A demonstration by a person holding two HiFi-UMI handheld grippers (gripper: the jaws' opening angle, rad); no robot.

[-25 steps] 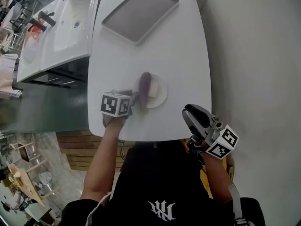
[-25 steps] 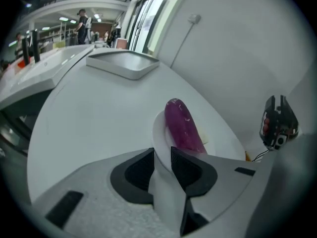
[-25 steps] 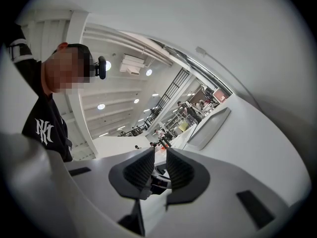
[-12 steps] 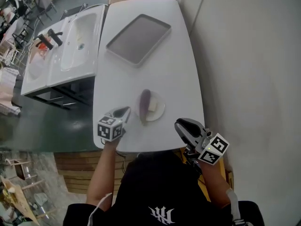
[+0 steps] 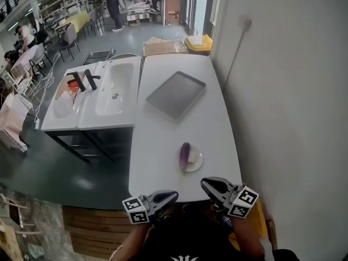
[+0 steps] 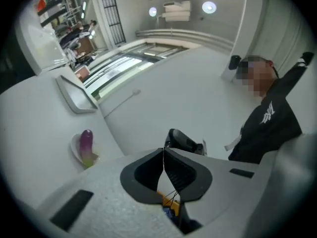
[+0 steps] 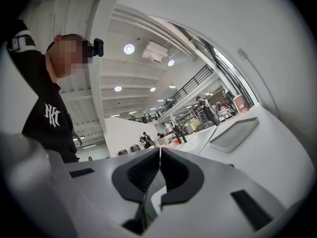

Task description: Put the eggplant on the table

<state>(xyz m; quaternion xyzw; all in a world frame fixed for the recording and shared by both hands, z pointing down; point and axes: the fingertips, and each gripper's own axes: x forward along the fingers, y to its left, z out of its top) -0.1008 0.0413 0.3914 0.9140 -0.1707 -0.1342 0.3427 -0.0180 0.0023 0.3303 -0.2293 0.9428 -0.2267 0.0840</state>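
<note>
Eggplant sits on the small plate at the near end of the tabletop, and the grey tray farther back is bare. Left gripper and right gripper hang at the near edge with jaws closed on nothing, the right ones just shut. Risk: going in with closed jaws would shove the plate, and the smooth round eggplant could slip or roll.

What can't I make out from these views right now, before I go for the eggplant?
- Eggplant: outside the right gripper view, which shows the tray but not the eggplant.
- Plate: whether anything else lies on it is too small to tell in the head view. In the left gripper view the eggplant covers much of it.
- Sink unit: the things on its left end are too small to name.
</note>
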